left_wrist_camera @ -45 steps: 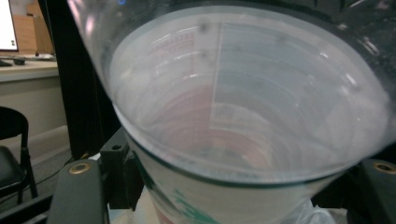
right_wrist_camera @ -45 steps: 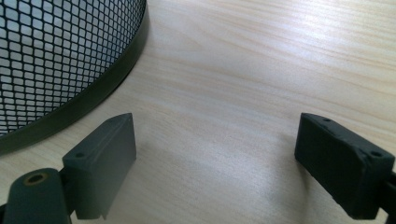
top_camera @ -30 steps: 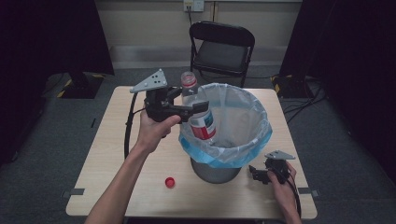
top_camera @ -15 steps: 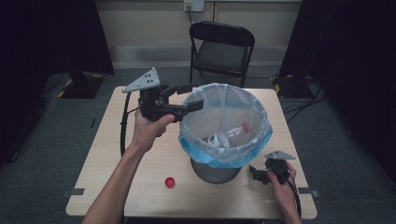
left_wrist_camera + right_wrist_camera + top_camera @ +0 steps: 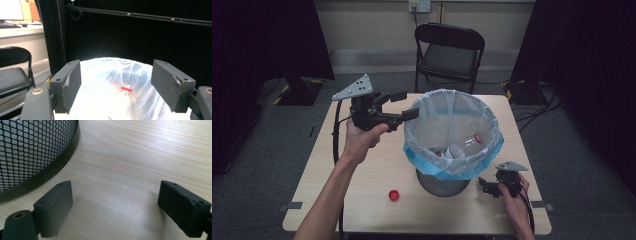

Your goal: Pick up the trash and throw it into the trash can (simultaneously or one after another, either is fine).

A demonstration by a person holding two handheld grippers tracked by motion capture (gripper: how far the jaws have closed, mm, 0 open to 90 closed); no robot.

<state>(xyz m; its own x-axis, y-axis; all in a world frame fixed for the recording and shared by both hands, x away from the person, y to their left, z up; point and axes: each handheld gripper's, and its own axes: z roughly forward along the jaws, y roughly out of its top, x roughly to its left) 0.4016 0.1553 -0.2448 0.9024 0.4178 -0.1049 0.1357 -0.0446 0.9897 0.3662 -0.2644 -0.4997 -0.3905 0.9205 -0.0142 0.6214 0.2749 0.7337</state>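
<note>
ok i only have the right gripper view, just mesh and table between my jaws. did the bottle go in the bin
Observer: Yes. From the high view a clear bottle lies inside the lined bin, red cap on.
Operator: is the left gripper holding anything
Observer: No. The left gripper has just been opening; its jaws stand apart with nothing between them, beside the bin's rim.
Operator: anything else on the table
Observer: A loose red cap lies on the table in front of the bin, toward the left hand's side.
Operator: where am i relative to it
Observer: Your right gripper sits low at the bin's base, on the other side from that cap.
</note>
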